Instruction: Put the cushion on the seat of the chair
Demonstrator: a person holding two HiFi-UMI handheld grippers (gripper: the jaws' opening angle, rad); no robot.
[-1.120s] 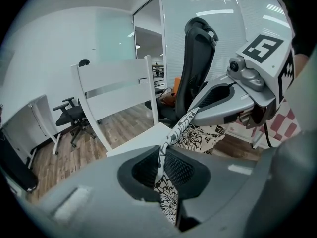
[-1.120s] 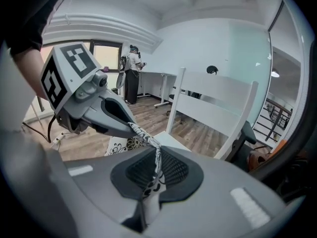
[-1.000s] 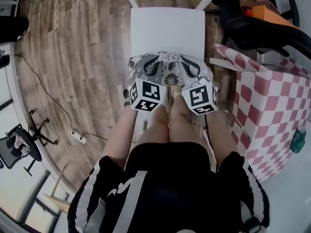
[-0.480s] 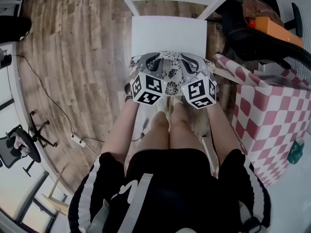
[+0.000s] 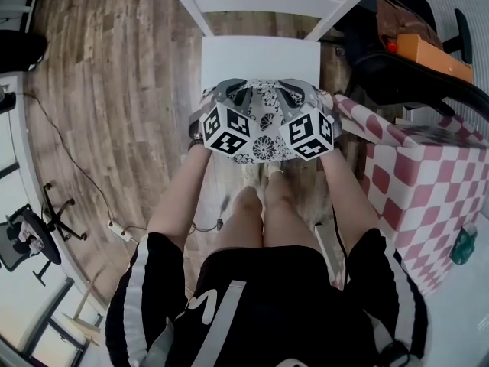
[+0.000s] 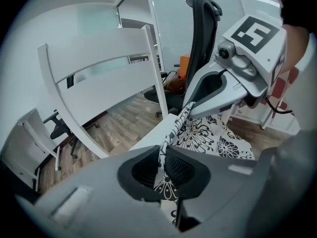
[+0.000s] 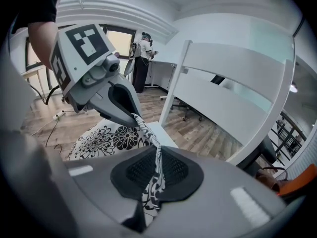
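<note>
The left gripper [image 6: 161, 166] has its jaws clamped on the patterned edge of the cushion [image 5: 263, 145], at nine o'clock of the cushion in the head view. The cushion spans between both grippers, over the six o'clock edge of the white chair's seat [image 5: 260, 56]; whether it touches the seat is unclear. The right gripper [image 7: 157, 168] pinches the cushion's three o'clock edge. A checked box [image 5: 428, 197] stands at three o'clock.

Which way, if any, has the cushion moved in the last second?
Yes. The cushion has moved forward over the white chair seat, toward the backrest; less bare seat shows beyond it.
</note>
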